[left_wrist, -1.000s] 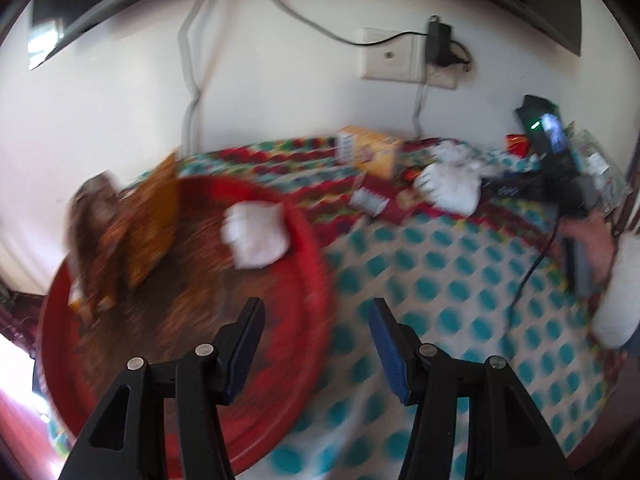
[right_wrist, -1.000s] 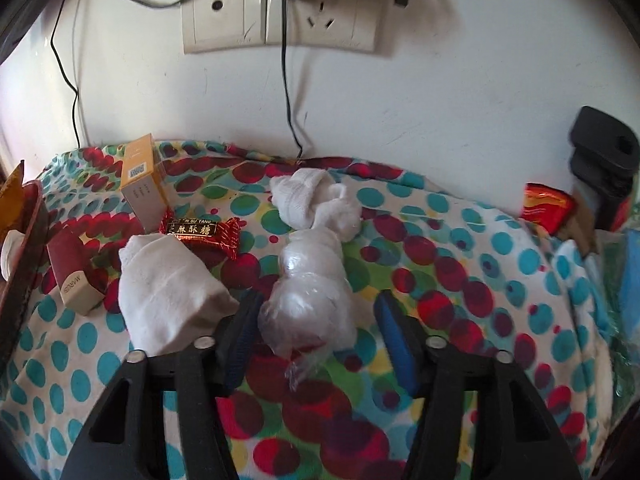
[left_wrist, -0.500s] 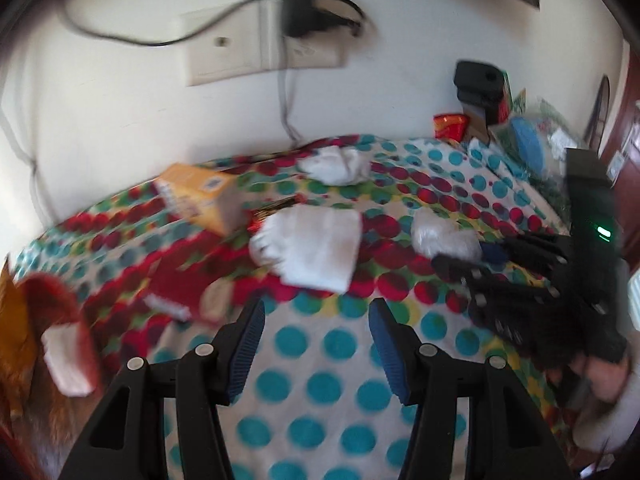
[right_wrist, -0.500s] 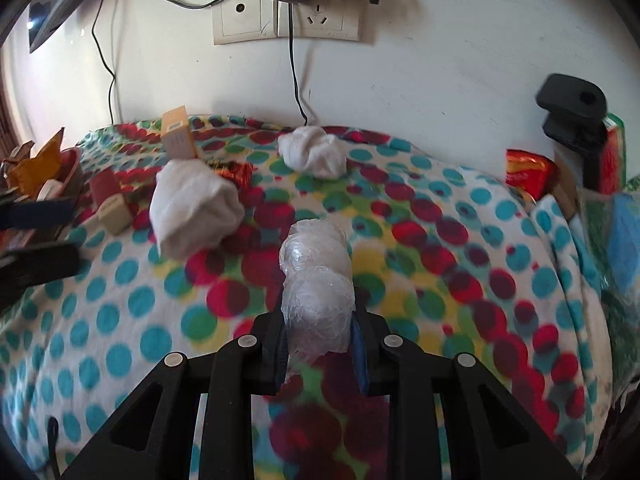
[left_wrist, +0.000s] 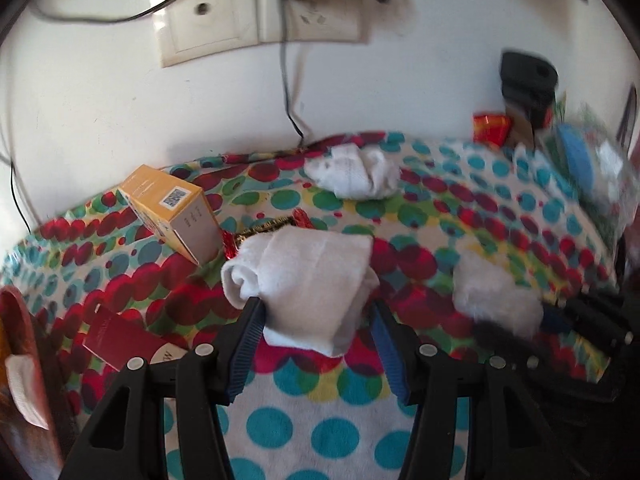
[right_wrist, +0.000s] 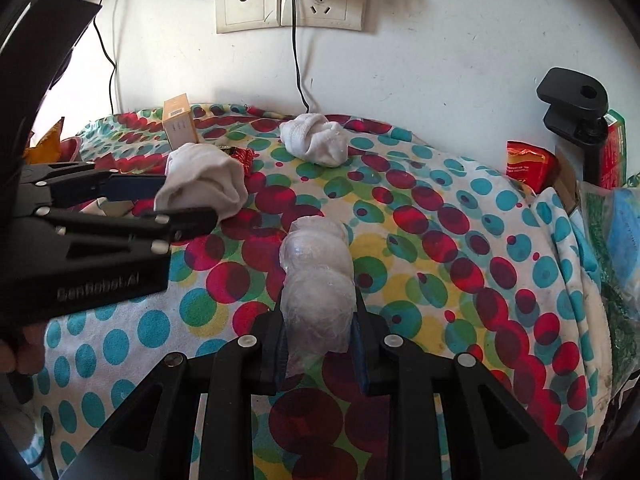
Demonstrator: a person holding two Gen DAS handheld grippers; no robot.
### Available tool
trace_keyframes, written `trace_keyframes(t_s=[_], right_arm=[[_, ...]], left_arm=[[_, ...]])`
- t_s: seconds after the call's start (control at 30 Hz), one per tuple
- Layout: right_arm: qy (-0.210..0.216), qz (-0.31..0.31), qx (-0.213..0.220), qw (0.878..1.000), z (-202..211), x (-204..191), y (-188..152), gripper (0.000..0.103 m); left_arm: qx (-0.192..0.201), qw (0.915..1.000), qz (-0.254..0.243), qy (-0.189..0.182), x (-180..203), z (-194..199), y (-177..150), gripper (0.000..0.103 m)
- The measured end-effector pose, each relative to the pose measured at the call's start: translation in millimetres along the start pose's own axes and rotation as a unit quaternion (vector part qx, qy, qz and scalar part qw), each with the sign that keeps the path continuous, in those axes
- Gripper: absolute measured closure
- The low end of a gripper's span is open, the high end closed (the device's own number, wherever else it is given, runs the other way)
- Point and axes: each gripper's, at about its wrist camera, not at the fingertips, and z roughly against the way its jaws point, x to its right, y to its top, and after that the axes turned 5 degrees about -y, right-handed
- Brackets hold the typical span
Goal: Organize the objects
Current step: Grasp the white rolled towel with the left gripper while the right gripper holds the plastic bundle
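My right gripper [right_wrist: 318, 344] pinches the wrapped bundle [right_wrist: 318, 276]; left gripper [left_wrist: 316, 344], jaws just narrowing, straddles the rolled sock [left_wrist: 304, 280], ready to grab.

Left gripper [left_wrist: 316, 316] at bottom centre, jaws just closing around rolled white sock [left_wrist: 308, 280], pads not clearly pressing. Orange box [left_wrist: 172, 212] centre left, second sock [left_wrist: 354, 172] upper centre.

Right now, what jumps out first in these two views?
The loud polka-dot cloth covering the whole surface, then the right gripper shut on a clear plastic-wrapped bundle in the foreground. To its left, the left gripper has its jaws either side of a rolled white sock, closing in; a second balled sock sits near the wall under the sockets.
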Motion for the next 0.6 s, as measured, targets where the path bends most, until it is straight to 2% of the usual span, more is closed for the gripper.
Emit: trace_keyframes(t_s=[0.1, 0.2, 0.6], right_arm=[[0.001, -0.005, -0.004, 1.0, -1, 2, 0, 0.078], [-0.001, -0.006, -0.004, 1.0, -2, 2, -1, 0.078], [-0.007, -0.004, 0.002, 1.0, -2, -1, 1, 0.079]], left_arm=[[0.0, 0.9995, 0.028, -0.016, -10, -1, 0, 0.063], [0.004, 0.9997, 0.022, -0.01, -8, 3, -2, 0.071], [0.01, 0.9999, 0.005, -0.004, 4, 34, -19, 0.073]])
